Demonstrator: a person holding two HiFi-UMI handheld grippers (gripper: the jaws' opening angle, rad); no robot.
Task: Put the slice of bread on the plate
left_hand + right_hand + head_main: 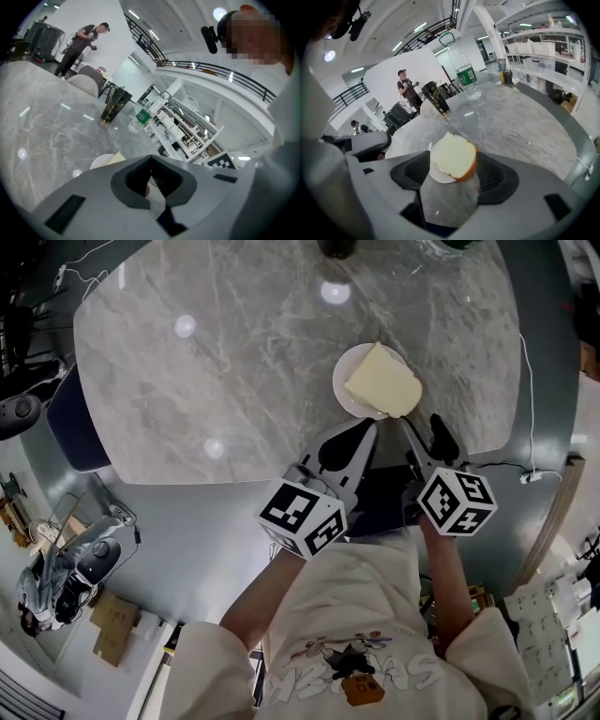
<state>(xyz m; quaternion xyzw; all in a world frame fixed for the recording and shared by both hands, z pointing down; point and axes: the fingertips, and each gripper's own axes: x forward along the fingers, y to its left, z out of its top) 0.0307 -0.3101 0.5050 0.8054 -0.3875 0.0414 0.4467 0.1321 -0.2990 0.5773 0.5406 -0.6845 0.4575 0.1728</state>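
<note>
On plate (343, 397) at surface (234, 352) near edge | slice of bread (382, 381) lies flat, ungripped | right tongs (424, 427) spread wide, empty: placement looks done | left tongs (366, 427) closed, idle

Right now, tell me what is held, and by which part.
Nothing. The slice of bread lies on the plate; right gripper open, left gripper empty.

head view overhead, gripper views low, all sharing plate (342, 381)

Most of plate (340, 386) hidden under bread (382, 381); cup (336, 247) cut off @ top edge.
</note>
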